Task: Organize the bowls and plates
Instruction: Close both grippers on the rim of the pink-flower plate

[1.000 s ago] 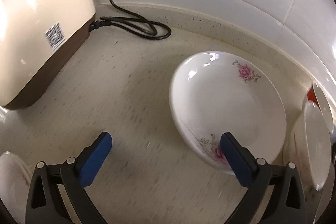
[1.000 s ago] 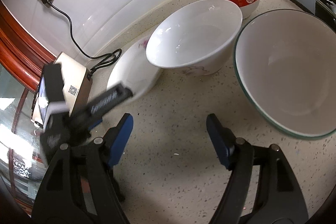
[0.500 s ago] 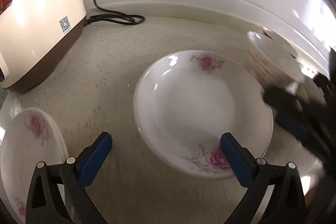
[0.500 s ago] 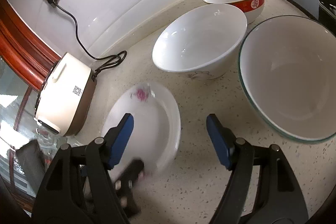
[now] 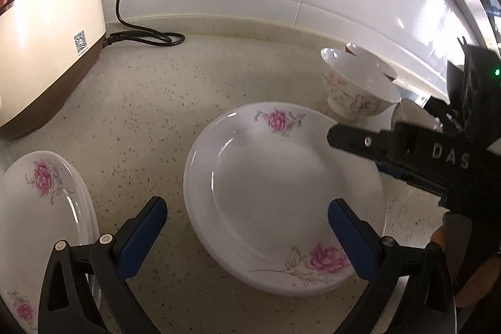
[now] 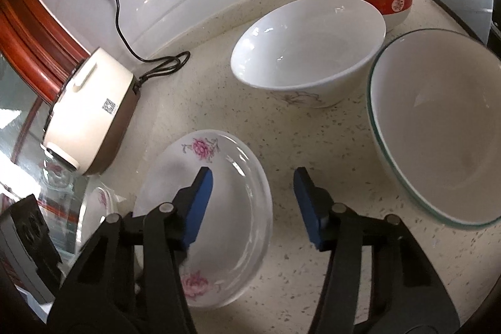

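My right gripper (image 6: 253, 202) has just been narrowing, jaws straddling the rose plate's (image 6: 219, 174) near rim (pads not yet pressing); my left gripper (image 5: 247, 227) gapes empty over it. Plate now lies between stack (image 5: 40, 208) and bowls, ready for lifting.

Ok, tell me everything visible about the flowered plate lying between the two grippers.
The plate is a shallow, glossy white dish, ceramic by its look, with a pink flower sprig printed at the far rim and another at the near rim. It is empty and lies flat, right way up, on the speckled counter. The right gripper, its jaws just closing, straddles the plate's right edge, one finger over the well, one outside; contact cannot be told. The left gripper stands open over its near side.
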`<action>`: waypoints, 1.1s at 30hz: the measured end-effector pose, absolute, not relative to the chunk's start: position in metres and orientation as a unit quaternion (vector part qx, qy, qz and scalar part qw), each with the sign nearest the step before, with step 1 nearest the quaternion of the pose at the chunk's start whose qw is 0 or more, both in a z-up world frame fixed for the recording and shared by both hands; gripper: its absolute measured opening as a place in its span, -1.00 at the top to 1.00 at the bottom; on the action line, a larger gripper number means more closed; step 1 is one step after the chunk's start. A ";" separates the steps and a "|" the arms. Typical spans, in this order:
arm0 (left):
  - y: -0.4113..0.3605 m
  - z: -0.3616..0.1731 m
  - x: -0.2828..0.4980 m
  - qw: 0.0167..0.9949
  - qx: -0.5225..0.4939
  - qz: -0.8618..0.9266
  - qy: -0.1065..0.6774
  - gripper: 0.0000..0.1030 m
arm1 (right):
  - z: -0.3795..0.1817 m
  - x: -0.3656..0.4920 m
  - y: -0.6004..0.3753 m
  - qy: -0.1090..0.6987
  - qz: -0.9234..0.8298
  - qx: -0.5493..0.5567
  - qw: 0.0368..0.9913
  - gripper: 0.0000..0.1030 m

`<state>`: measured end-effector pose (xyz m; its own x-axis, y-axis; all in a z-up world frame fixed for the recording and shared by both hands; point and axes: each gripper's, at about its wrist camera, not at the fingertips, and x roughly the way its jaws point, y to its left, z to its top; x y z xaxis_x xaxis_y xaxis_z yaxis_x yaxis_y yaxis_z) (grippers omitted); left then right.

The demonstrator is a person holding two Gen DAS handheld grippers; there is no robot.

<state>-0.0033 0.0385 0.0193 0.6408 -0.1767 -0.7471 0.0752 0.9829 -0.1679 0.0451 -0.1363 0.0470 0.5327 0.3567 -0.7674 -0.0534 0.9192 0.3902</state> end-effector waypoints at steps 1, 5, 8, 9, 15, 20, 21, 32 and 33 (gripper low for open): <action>0.042 0.019 -0.001 0.905 -0.065 -0.070 0.414 -0.94 | 0.047 0.045 -0.135 0.469 0.119 0.155 0.862 -0.06; 0.048 0.018 0.008 0.908 -0.072 -0.055 0.409 -0.83 | 0.048 0.041 -0.130 0.465 0.119 0.118 0.869 -0.05; 0.047 0.016 0.017 0.907 -0.060 -0.038 0.415 -0.76 | 0.047 0.041 -0.128 0.463 0.114 0.107 0.872 0.07; 0.046 0.015 0.019 0.906 -0.055 -0.032 0.418 -0.76 | 0.047 0.041 -0.128 0.462 0.113 0.106 0.873 0.08; 0.043 0.010 0.023 0.900 -0.030 -0.017 0.434 -0.78 | 0.047 0.034 -0.117 0.450 0.111 0.065 0.884 0.07; 0.045 0.009 0.024 0.898 -0.031 -0.012 0.438 -0.94 | 0.048 0.032 -0.119 0.449 0.127 0.069 0.882 -0.05; 0.044 0.008 0.025 0.897 -0.030 -0.014 0.442 -0.99 | 0.048 0.031 -0.120 0.449 0.135 0.071 0.880 -0.19; 0.042 0.007 0.022 0.895 -0.027 -0.022 0.444 -1.00 | 0.048 0.025 -0.122 0.448 0.145 0.075 0.879 -0.05; 0.042 0.008 0.022 0.895 -0.027 -0.022 0.444 -1.00 | 0.046 0.026 -0.122 0.452 0.148 0.084 0.875 0.29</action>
<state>0.0220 0.0418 0.0075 0.6051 -0.0627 -0.7937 0.0154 0.9976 -0.0670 0.0261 -0.1225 0.0461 0.5467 0.3349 -0.7674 -0.1837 0.9422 0.2803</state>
